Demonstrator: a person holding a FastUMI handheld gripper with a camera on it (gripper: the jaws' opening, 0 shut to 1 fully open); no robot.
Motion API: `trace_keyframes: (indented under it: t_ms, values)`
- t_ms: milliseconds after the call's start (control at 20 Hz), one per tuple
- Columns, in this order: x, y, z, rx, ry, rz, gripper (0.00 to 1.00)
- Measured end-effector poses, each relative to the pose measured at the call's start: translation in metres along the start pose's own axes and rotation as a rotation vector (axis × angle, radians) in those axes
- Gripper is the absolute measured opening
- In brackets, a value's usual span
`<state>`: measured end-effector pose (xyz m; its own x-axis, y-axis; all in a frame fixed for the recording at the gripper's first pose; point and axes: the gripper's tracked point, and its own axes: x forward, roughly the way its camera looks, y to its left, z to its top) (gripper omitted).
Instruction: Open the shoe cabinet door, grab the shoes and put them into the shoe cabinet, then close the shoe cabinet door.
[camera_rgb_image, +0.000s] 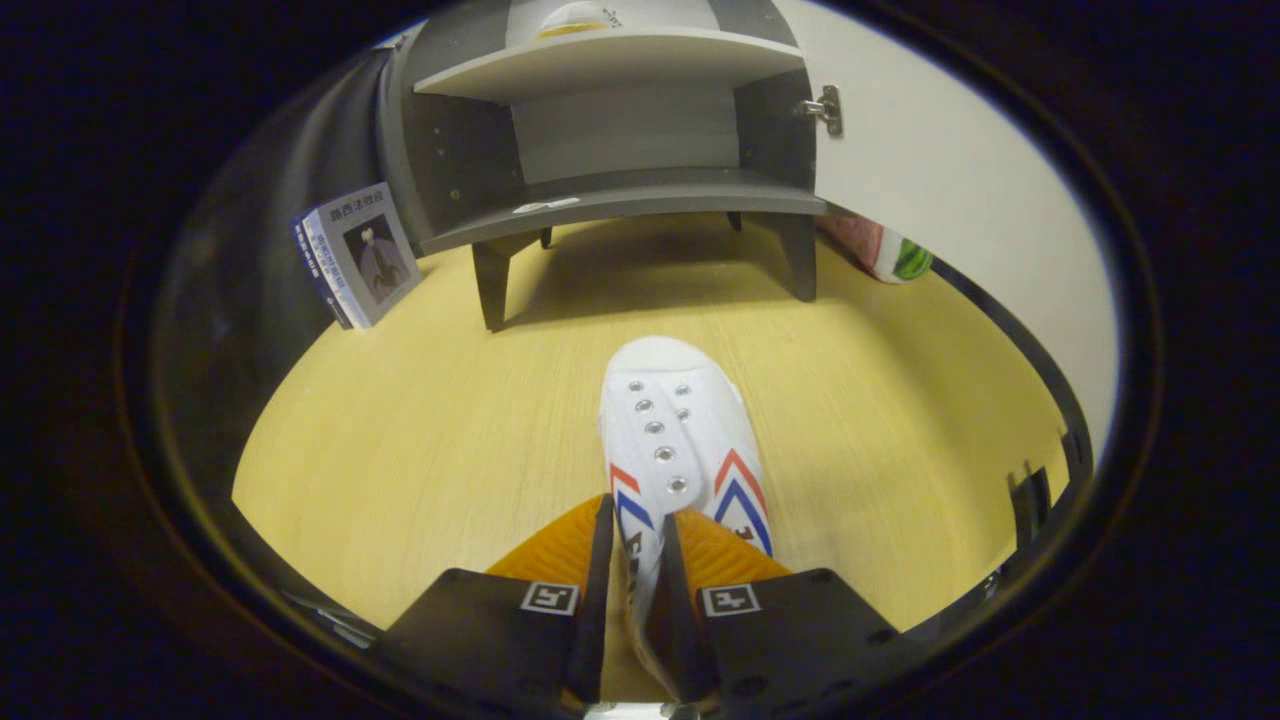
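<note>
A white shoe (672, 432) with red and blue chevrons points toward the cabinet, its toe ahead of my fingers. My gripper (636, 560) is shut on the shoe's side wall near the opening, one black finger (598, 570) outside and the other inside against the orange insole. The grey shoe cabinet (620, 190) stands beyond the shoe on short legs, its white door (930, 170) swung open to the right. Its lower shelf is bare; another shoe (575, 20) sits on the upper shelf.
A book (358, 255) leans against the cabinet's left side. A watermelon-patterned item (890, 255) lies behind the open door at the right. Pale wooden floor (420, 430) spreads between the shoe and the cabinet.
</note>
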<state>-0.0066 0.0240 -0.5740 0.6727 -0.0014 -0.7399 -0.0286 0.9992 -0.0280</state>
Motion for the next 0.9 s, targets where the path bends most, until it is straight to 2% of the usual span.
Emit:
trace_keyframes:
  t_ms: [300,400,650,900]
  values:
    - [0.002,0.002,0.002,-0.037,-0.087,-0.016,0.27]
    - [0.005,0.003,-0.001,-0.038,-0.088,-0.002,0.05]
    - [-0.004,0.005,0.003,-0.008,-0.086,0.044,0.03]
    - [-0.015,0.01,0.031,-0.033,-0.133,0.063,0.02]
